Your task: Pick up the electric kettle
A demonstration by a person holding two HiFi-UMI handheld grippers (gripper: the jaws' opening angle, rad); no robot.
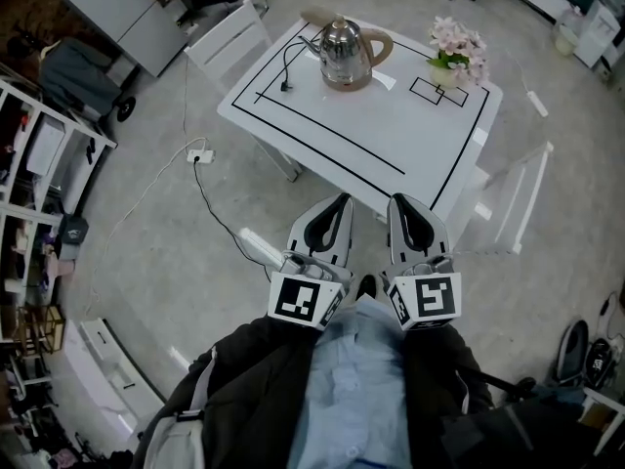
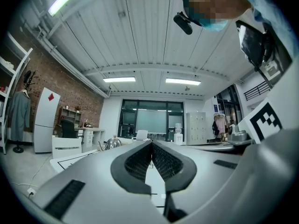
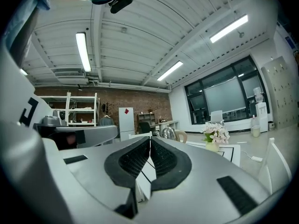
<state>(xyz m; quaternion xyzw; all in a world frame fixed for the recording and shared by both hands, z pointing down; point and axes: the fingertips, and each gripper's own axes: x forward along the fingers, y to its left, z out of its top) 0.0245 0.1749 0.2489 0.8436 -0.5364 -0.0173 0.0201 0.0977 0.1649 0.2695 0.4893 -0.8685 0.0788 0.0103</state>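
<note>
Shiny steel electric kettle (image 1: 347, 52) w/ tan handle stands upright near the far-left corner of the white rectangular worktop (image 1: 391, 140), which is marked w/ black lines. Handle faces the small pot of pink flowers (image 1: 456, 52), set well apart at the far-right corner beside a black-outlined box. Thin black cord (image 1: 291, 64) lies on the worktop just left of the kettle, plug end loose. Nothing touches the kettle.

Both tongs are at the worktop's near edge, side by side, pointing level toward it, well apart from the kettle.

Left grey tongs (image 1: 339, 203): clenched, ribbed black pads pressed together, nothing between. In the left gripper view the kettle (image 2: 113, 143) shows small, left of the tips.

Right grey tongs (image 1: 399, 203): also clenched and empty, pads meeting at the tip. In the right gripper view the kettle (image 3: 169, 133) sits just right of the tips, w/ the flowers (image 3: 215, 133) further right.

Around the worktop: one white slatted chair (image 1: 229, 35) at the left side, another white chair (image 1: 513, 203) at the right. White power strip (image 1: 199, 154) w/ black cable lies on the grey floor (image 1: 146, 262).
</note>
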